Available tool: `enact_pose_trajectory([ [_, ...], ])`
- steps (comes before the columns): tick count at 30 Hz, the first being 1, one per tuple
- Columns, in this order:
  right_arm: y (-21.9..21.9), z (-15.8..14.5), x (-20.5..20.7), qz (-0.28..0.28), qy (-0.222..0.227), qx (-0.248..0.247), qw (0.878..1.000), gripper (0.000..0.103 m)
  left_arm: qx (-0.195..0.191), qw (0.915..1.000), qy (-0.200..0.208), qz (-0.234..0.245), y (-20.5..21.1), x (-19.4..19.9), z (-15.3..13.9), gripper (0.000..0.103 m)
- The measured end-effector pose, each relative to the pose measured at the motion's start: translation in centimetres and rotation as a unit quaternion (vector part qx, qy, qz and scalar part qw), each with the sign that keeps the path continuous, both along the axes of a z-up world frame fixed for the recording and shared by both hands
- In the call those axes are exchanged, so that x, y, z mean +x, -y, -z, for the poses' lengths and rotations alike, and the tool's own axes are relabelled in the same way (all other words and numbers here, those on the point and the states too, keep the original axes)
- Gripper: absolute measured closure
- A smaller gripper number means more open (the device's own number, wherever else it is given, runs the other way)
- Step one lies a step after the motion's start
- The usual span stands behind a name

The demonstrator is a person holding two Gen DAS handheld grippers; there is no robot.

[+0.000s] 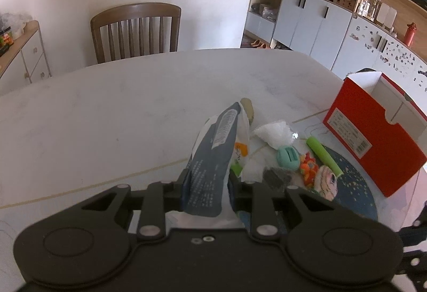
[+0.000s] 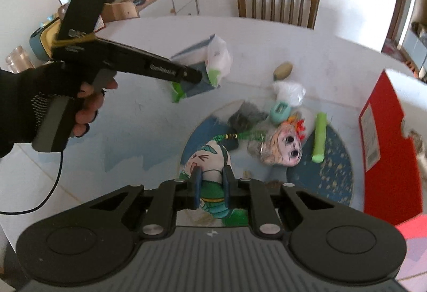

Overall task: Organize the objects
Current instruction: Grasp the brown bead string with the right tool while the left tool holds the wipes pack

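Snack packet (image 1: 213, 158) clamped in left tool (image 1: 206, 185), long axis pointing away from it, above counter (image 1: 106, 110), right tool (image 2: 210, 182) gripping cartoon plush (image 2: 210, 171), red box (image 1: 373, 142) alongside.

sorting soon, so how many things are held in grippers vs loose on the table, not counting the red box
Held: 2, the snack packet and the cartoon plush.
Loose on the table: 7 that I can tell apart.
Total: 9.
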State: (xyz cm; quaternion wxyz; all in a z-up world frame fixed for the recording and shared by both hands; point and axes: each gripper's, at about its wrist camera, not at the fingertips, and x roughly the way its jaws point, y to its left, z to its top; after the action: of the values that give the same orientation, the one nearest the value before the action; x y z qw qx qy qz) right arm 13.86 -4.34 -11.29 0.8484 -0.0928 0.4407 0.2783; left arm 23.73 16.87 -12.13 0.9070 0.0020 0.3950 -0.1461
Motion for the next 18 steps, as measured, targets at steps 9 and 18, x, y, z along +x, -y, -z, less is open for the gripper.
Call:
enact_pose_trajectory([
  [9, 0.5, -0.2, -1.2, -0.023, -0.018, 0.029, 0.999, 0.083, 0.004, 0.9999, -0.008, 0.008, 0.5, -1.1, 0.6, 0.078],
  [18, 4.3, 0.9, 0.8, 0.054, -0.010, -0.016, 0.998, 0.082, 0.000, 0.9999, -0.007, 0.012, 0.5, -1.4, 0.5, 0.078],
])
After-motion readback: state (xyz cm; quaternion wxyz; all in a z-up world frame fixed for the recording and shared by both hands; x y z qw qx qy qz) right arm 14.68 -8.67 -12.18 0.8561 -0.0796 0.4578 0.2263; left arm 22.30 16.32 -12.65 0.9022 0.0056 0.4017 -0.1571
